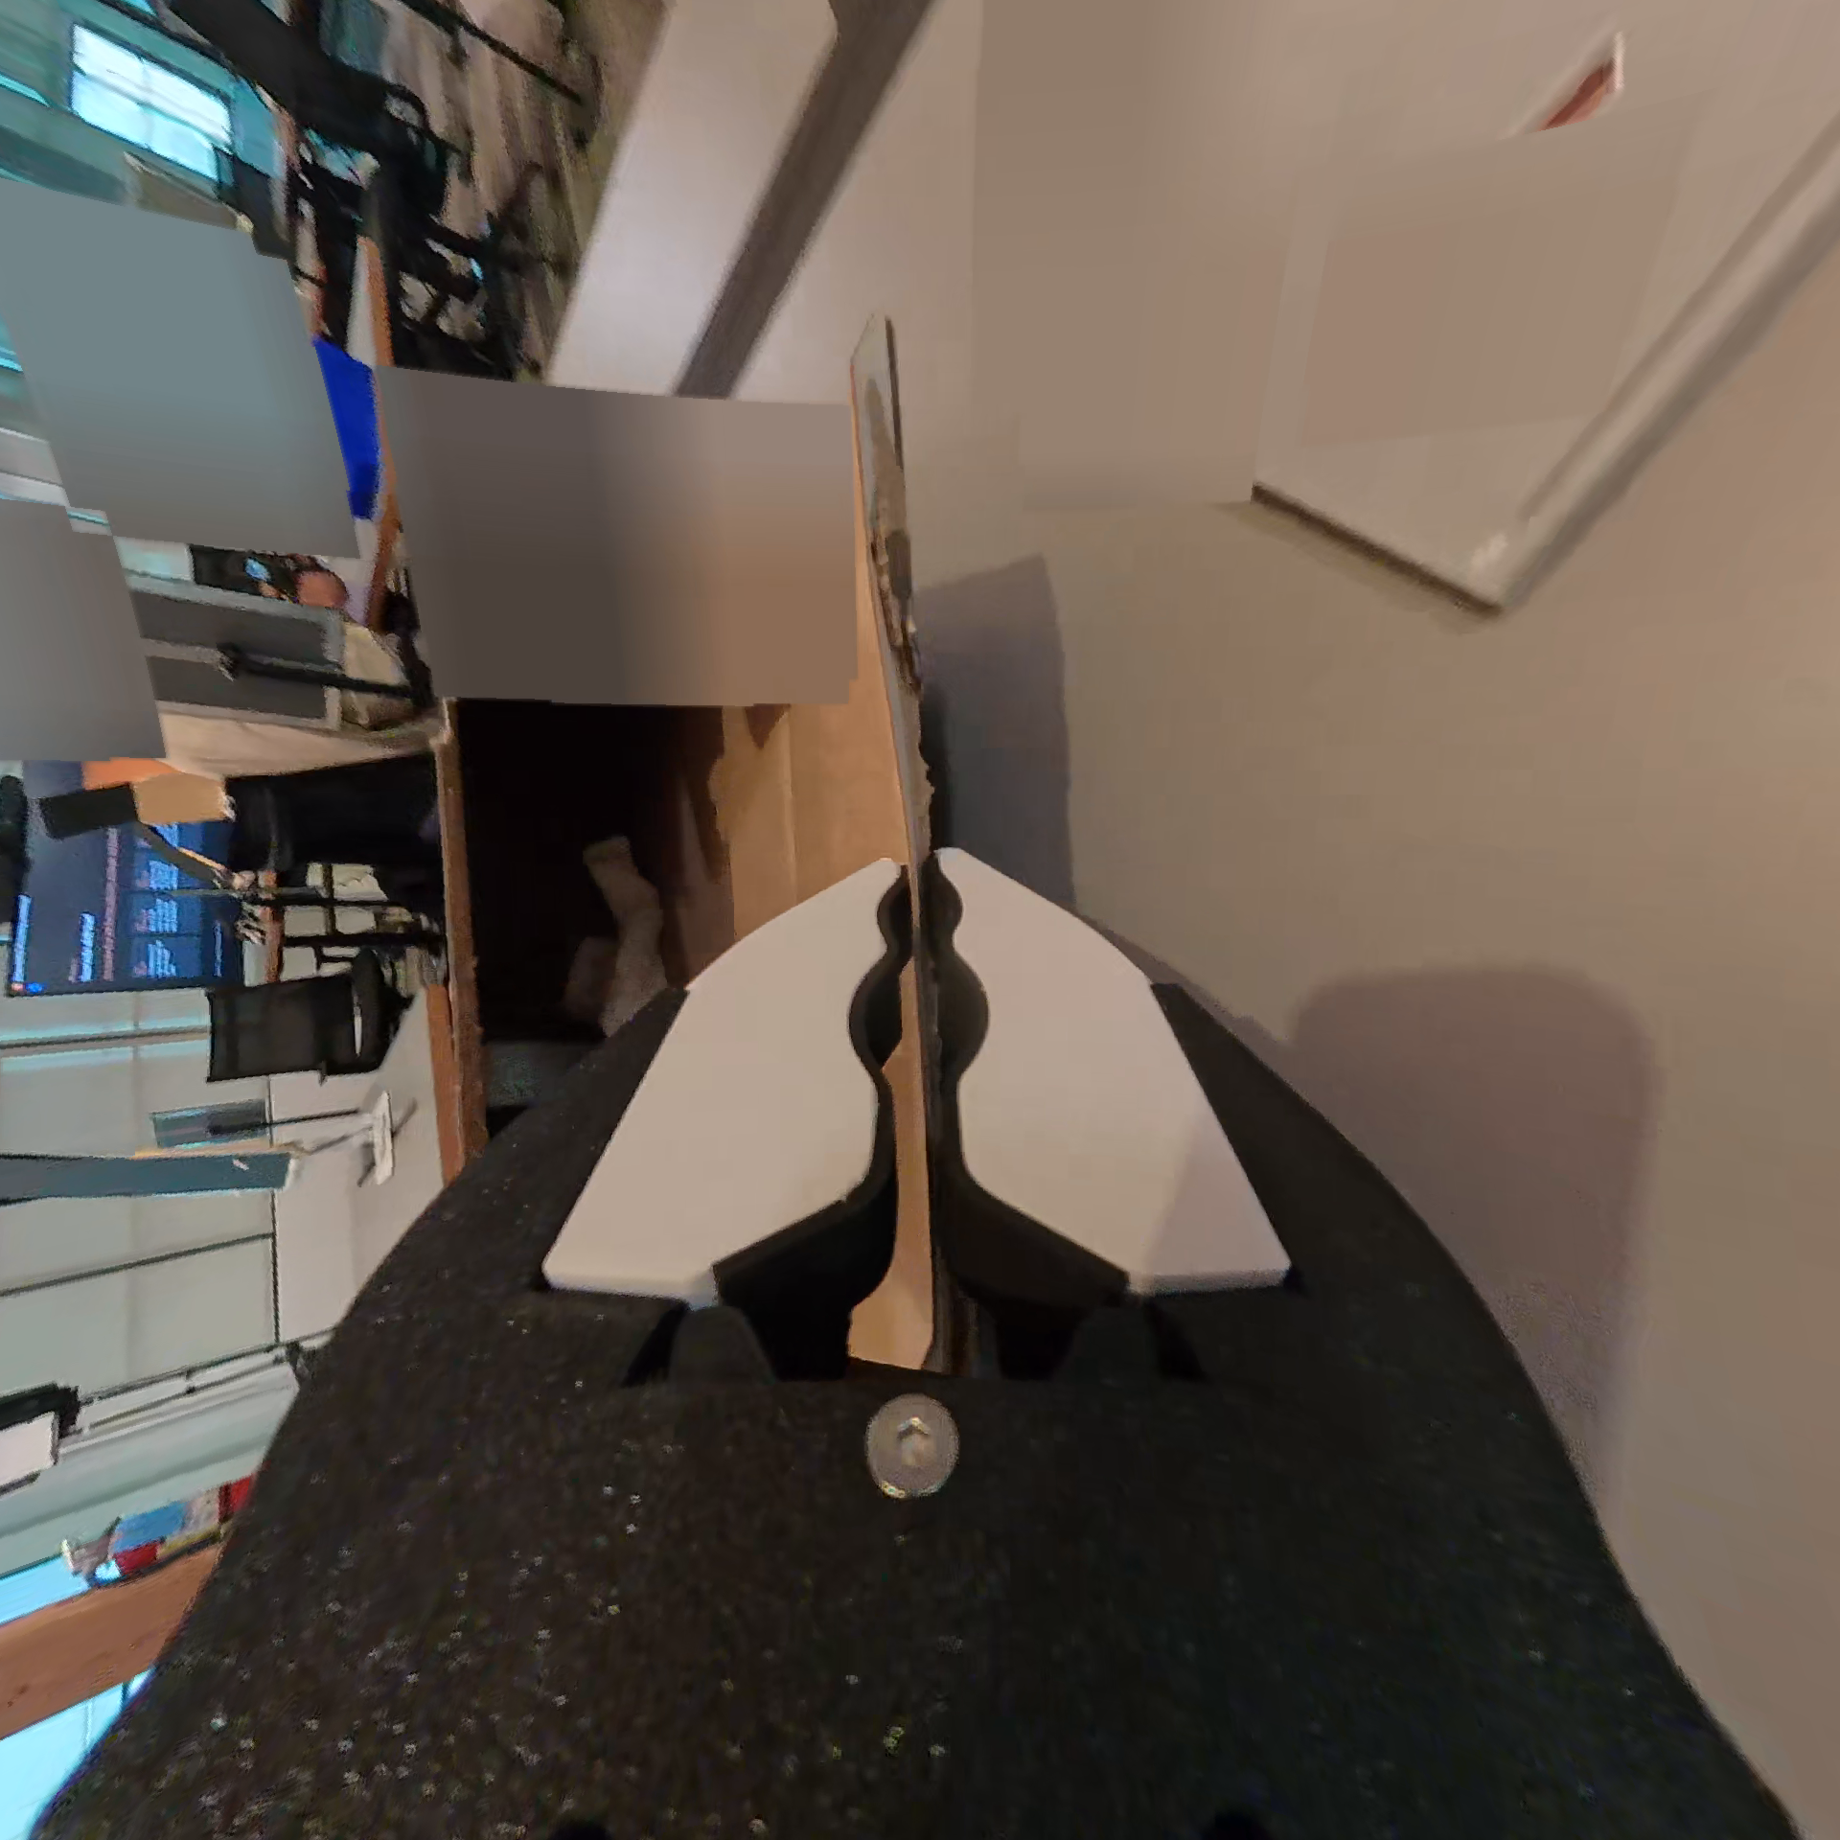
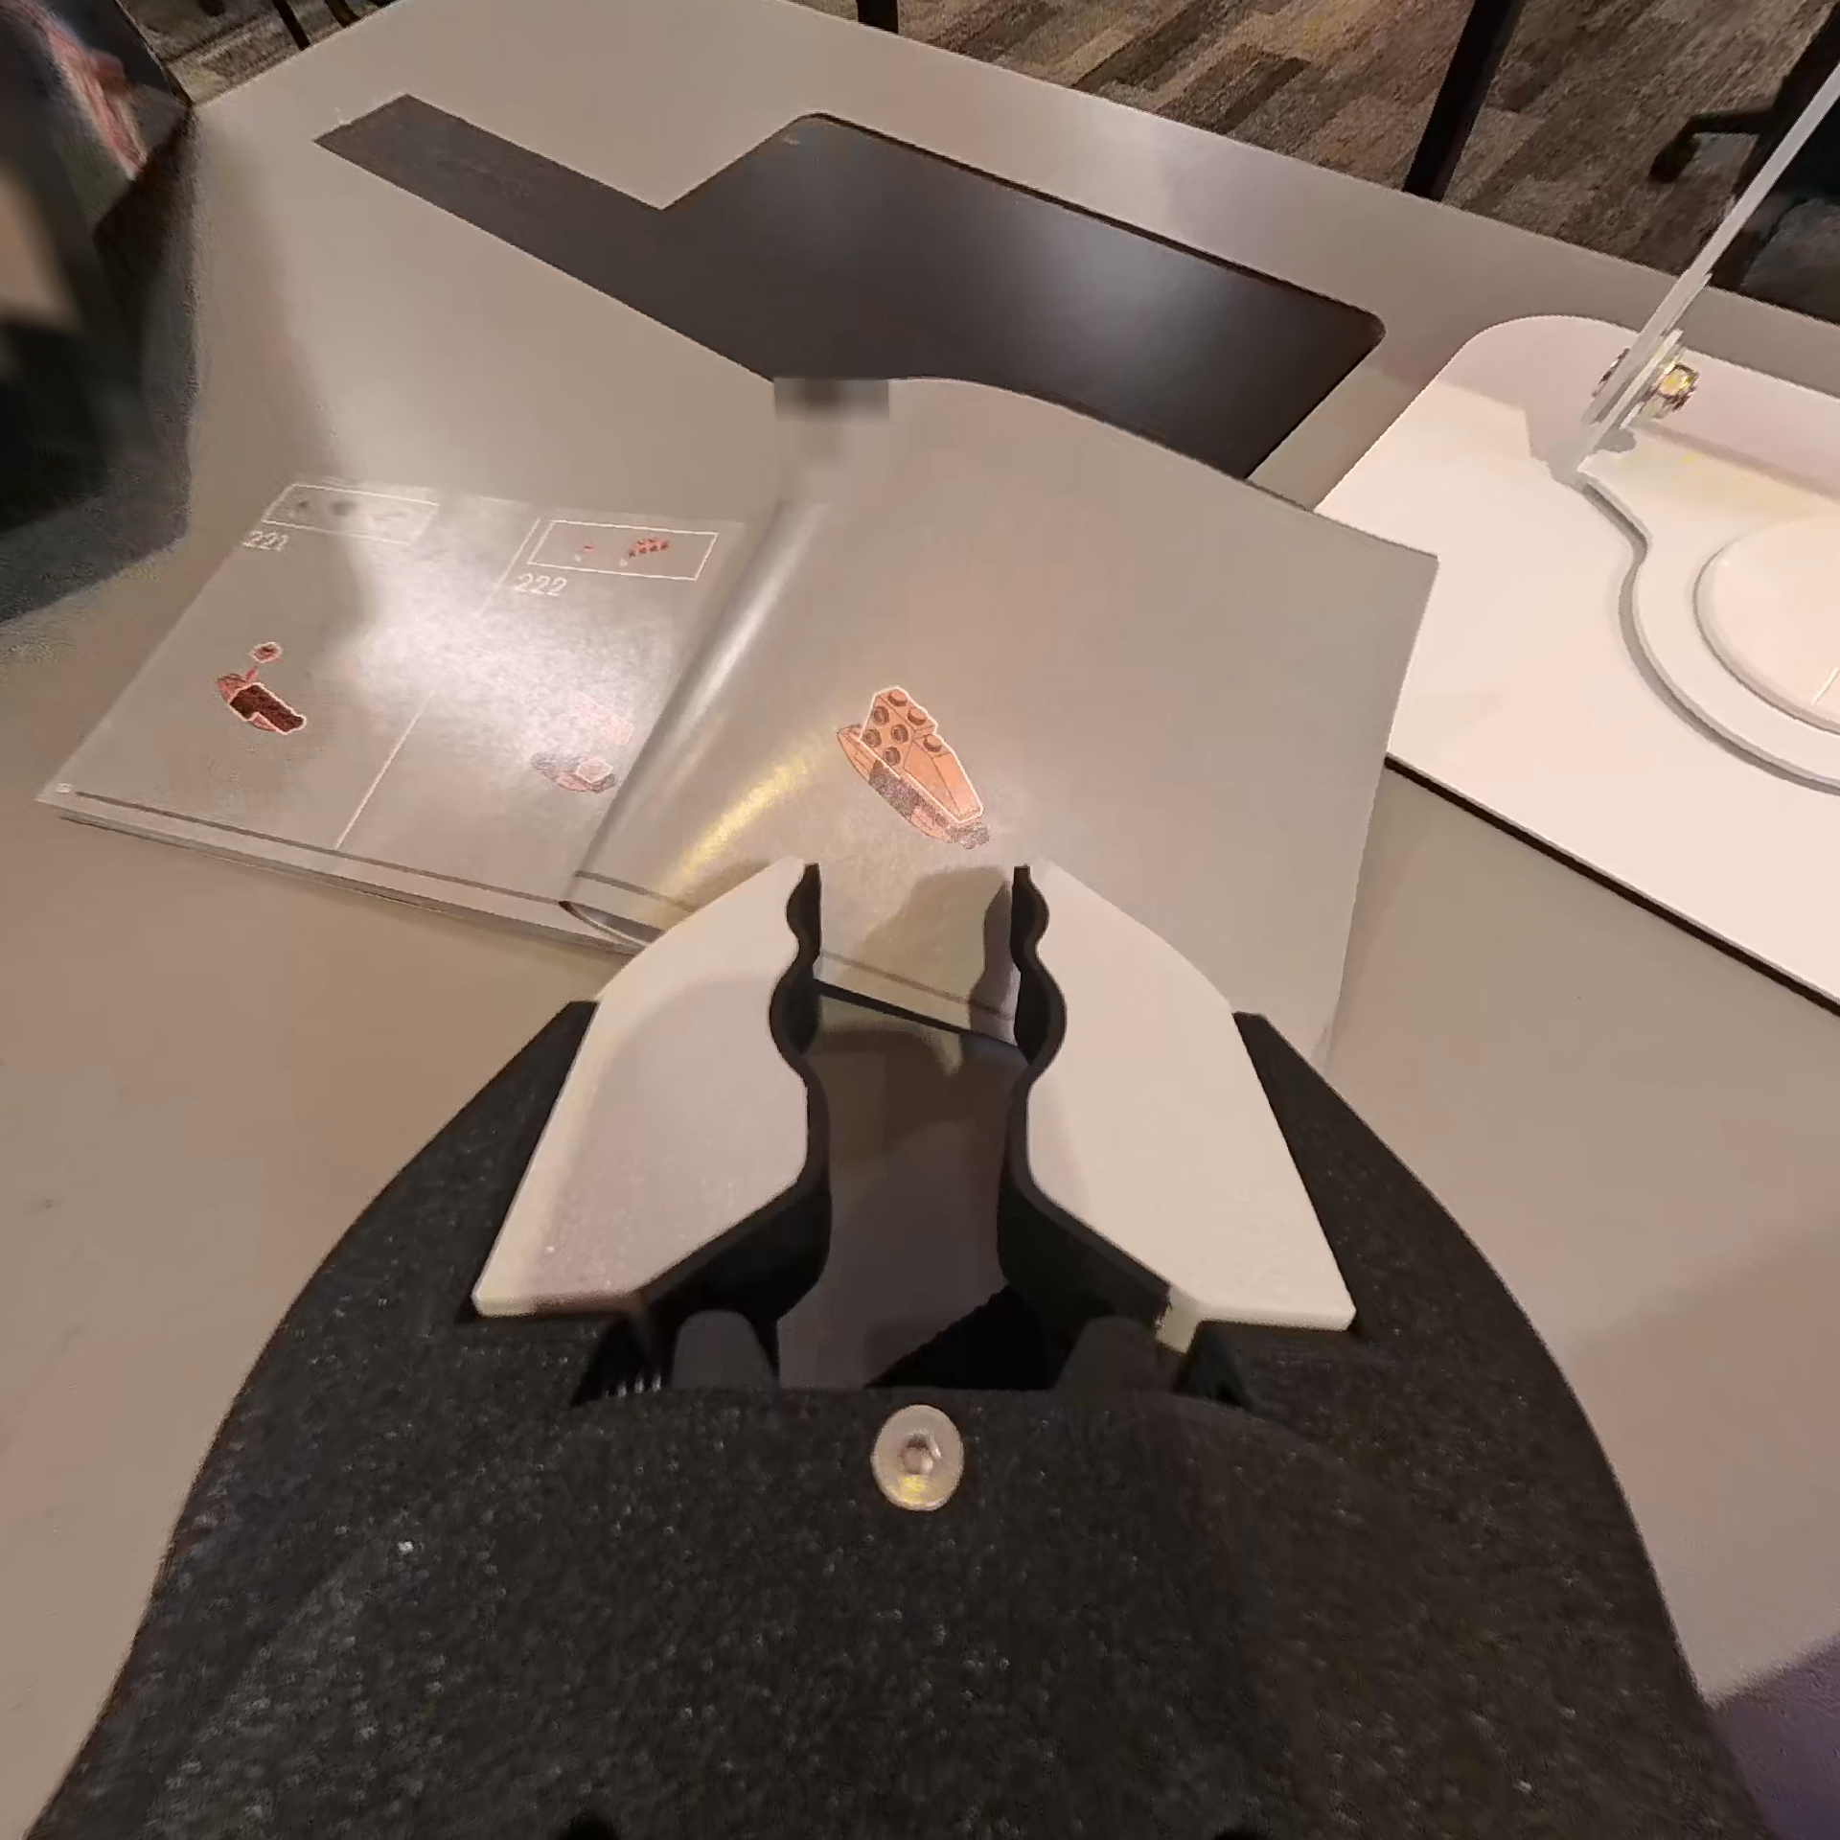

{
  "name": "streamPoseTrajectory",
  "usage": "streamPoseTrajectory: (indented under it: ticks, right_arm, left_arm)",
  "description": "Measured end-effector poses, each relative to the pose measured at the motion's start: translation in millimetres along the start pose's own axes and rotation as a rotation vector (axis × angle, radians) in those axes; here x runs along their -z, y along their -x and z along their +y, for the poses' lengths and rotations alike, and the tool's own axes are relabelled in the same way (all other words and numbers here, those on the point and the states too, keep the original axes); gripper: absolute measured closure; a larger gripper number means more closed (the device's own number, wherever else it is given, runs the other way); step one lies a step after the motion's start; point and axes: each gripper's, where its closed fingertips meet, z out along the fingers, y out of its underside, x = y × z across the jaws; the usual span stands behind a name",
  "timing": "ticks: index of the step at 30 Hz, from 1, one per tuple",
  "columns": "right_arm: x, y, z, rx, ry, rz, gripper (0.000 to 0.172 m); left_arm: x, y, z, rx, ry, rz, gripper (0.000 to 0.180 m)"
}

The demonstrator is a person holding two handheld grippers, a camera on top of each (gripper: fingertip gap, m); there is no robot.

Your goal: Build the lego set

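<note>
Between my left gripper's (image 1: pixel 921 876) two white fingers (image 1: pixel 797 1045) sits a thin flap (image 1: pixel 901 597) of a brown box (image 1: pixel 757 797). Both fingers are squeezed tight on it. The flap runs up toward 12 o'clock, edge on to me. At 9 o'clock from my fingertips, the box is dark inside, with something pale (image 1: pixel 627 926) in it. At 3 o'clock is a plain wall (image 1: pixel 1394 896).

My right gripper (image 2: pixel 916 876) is open and holds nothing. It hangs over the near edge of a book (image 2: pixel 697 697) that lies open on the grey desk (image 2: pixel 199 1095). One page (image 2: pixel 1095 647) curls up, and my fingertips are right by its lower edge. A brick picture (image 2: pixel 911 762) sits on that page, just at 12 o'clock from my fingertips. At 2 o'clock is a white board (image 2: pixel 1494 647) on the desk. At 12 o'clock, far back, is a dark patch (image 2: pixel 946 259) in the desk.
</note>
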Motion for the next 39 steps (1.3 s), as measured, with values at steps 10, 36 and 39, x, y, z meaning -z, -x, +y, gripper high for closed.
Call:
streamPoseTrajectory:
  ticks: [10,36,39]
  right_arm:
    - [0.0,0.3,7.2,0.012,0.045,0.003,0.135]
    - [15.2,113.6,8.1,0.709,-0.074,-0.173,0.129]
    - [6.1,125.2,15.3,0.738,-0.005,-0.233,0.129]
  left_arm:
    - [-12.1,-3.8,-103.3,-0.099,-0.227,0.074,0.179]
    - [-18.4,-85.4,-191.7,-0.237,-0.378,0.392,0.179]
    - [-18.7,-84.6,-191.2,-0.217,-0.387,0.439,0.179]
